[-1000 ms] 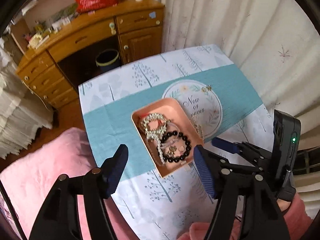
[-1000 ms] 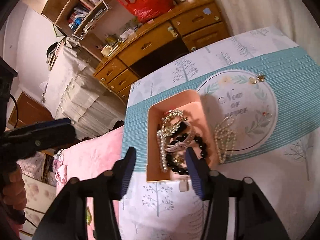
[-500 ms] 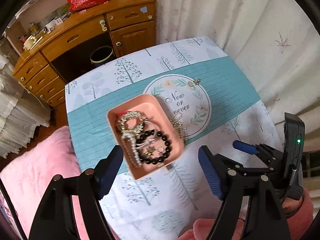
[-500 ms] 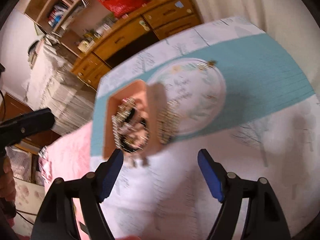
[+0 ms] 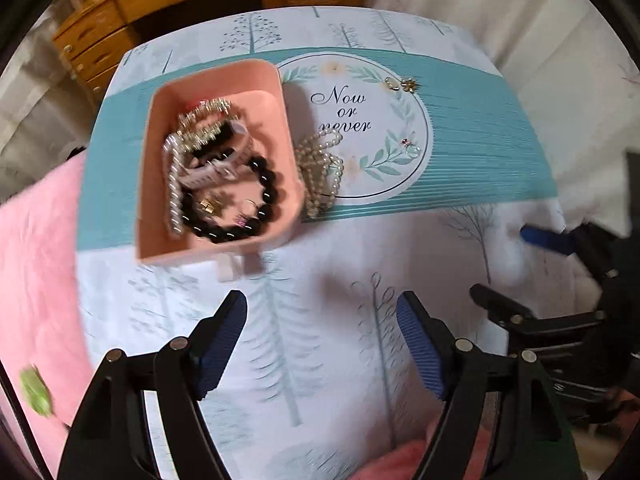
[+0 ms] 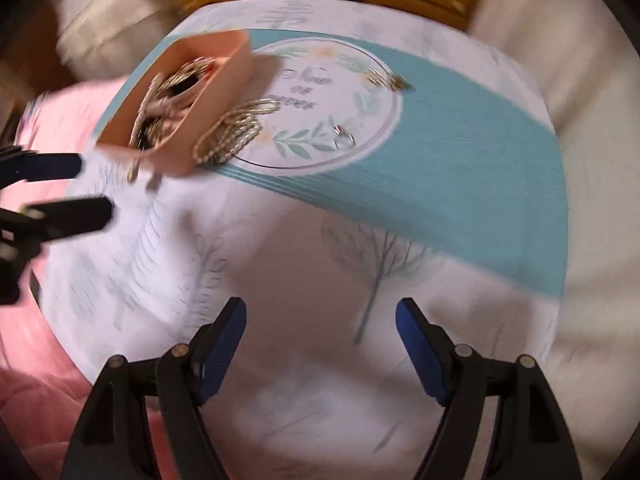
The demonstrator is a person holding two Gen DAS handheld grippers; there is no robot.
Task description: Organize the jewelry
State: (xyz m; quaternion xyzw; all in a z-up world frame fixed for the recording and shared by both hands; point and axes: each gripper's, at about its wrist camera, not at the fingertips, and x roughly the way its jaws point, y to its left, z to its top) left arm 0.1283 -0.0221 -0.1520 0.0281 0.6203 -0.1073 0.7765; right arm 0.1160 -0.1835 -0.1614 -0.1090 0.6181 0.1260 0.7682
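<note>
Left wrist view: the left gripper [image 5: 322, 340] hangs low in the frame over the desk [image 5: 320, 280], fingers released and holding nothing. A pink tray [image 5: 156, 152] of jewelry sits upper left, a pearl necklace [image 5: 320, 172] just beside its right wall. Right wrist view, blurred: the right gripper [image 6: 320, 340] likewise spread, empty

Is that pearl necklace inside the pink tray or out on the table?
Out. The pearl necklace lies bunched on the tablecloth, right beside the pink tray, whose wall stands between it and the black bead bracelet inside.
</note>
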